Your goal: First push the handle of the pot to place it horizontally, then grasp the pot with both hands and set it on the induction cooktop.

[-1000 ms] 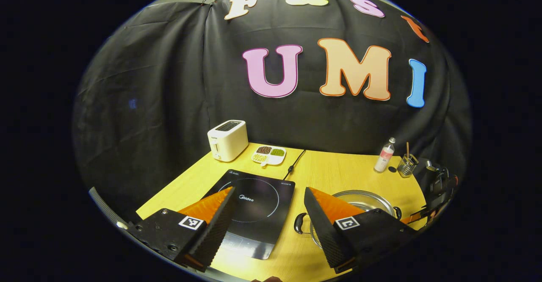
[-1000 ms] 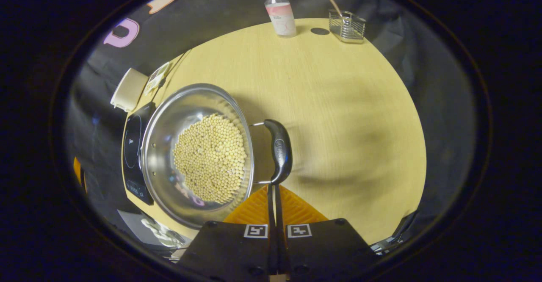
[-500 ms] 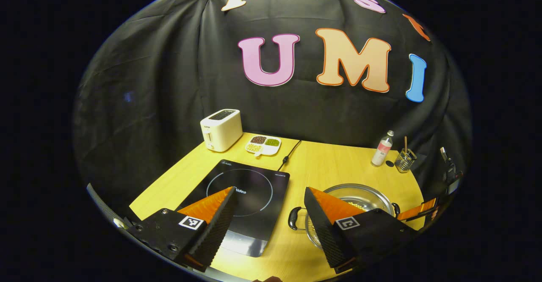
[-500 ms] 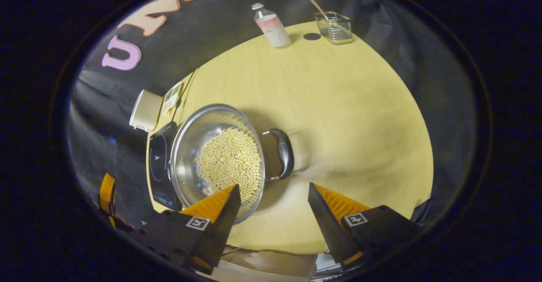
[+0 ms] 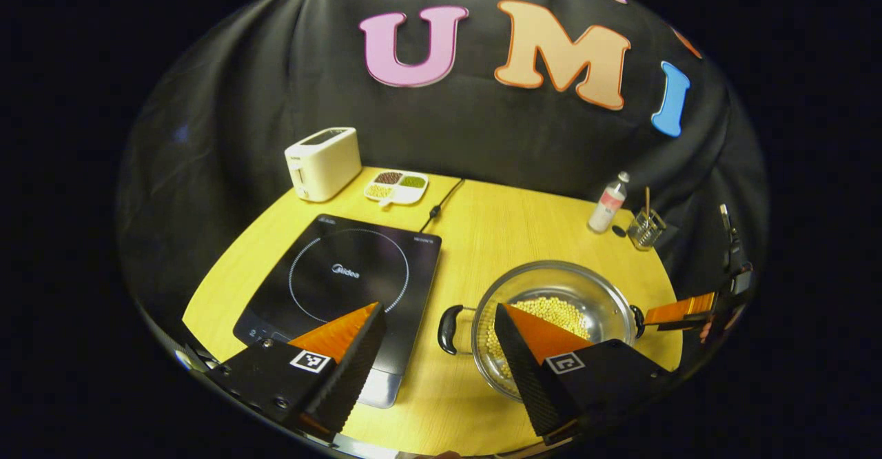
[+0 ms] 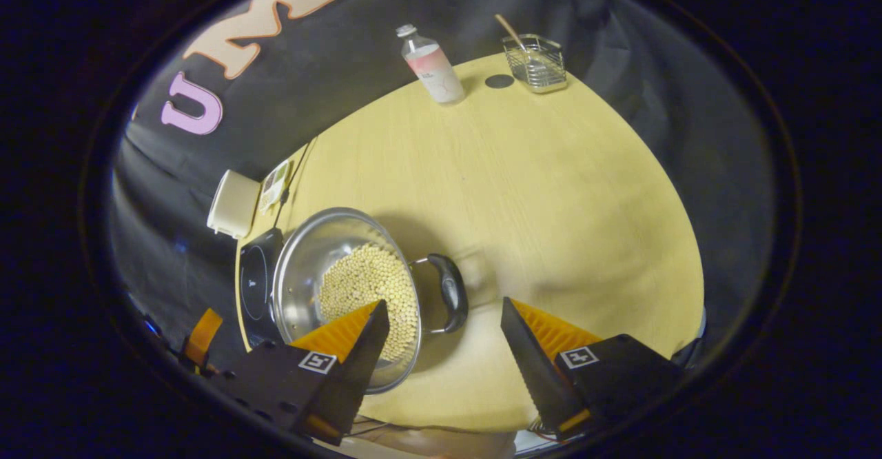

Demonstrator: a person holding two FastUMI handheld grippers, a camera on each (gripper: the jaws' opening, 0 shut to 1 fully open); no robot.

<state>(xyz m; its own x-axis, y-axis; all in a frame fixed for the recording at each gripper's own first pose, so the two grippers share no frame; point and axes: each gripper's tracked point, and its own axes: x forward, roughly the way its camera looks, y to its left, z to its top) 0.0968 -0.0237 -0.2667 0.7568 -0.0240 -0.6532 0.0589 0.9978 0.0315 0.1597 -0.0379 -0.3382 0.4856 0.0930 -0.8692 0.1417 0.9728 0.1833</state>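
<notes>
– Where is the pot?
– The pot [image 5: 551, 307], holding pale beans, stands on the desk [image 5: 496, 238] just right of the induction cooktop [image 5: 344, 280], not on it. Its black side handles [image 6: 449, 292] stick out level.
– And the tools?
– The left tool [image 5: 441, 338] hangs wide open above the near edge, holding nothing. The right tool [image 6: 444, 331] is also spread wide and empty, the pot's right handle lying just beyond its fingers, untouched.

Dim booth, bright yellow table [image 5: 524, 231] — heavy fisheye bending at edges, soft shadow beside the pot [image 6: 344, 287].
</notes>
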